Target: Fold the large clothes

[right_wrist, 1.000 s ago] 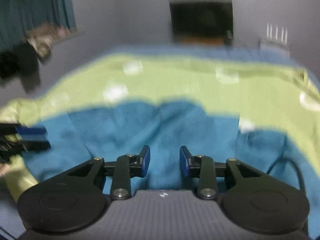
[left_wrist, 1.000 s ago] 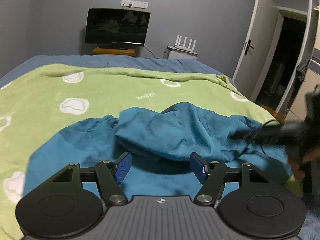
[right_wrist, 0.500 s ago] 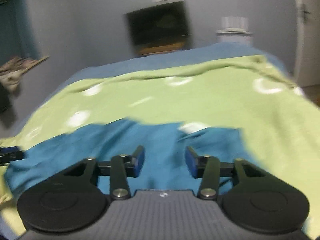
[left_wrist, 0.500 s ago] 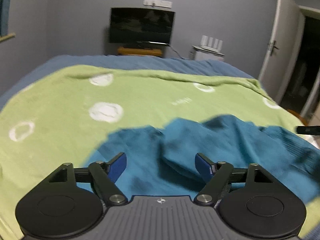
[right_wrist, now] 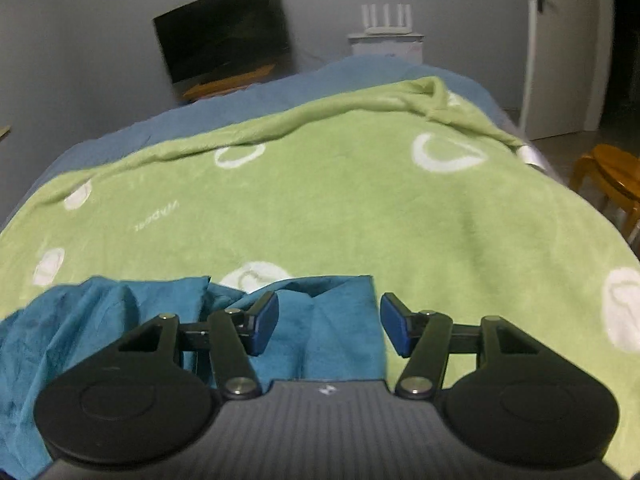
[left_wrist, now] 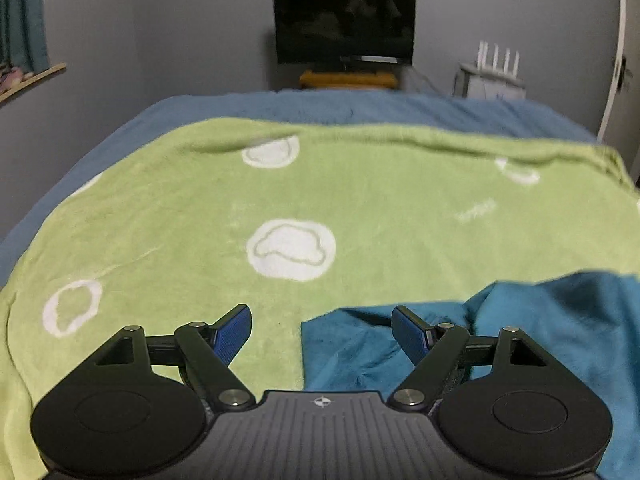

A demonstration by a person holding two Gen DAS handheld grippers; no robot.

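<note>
My bed (left_wrist: pixel 328 108) carries a green blanket (left_wrist: pixel 360 208) with white ring marks, and on its near part lies the rumpled teal garment (left_wrist: pixel 540 320), whose lower part is hidden behind both claw bodies and whose shape I cannot make out among the folds. My left claw (left_wrist: pixel 321 334) stands apart and empty over the garment's left edge (left_wrist: pixel 304 344), one finger above blanket and the other above teal cloth. My right claw (right_wrist: pixel 329 326) is likewise apart and empty over the garment's right edge (right_wrist: pixel 374 312).
</note>
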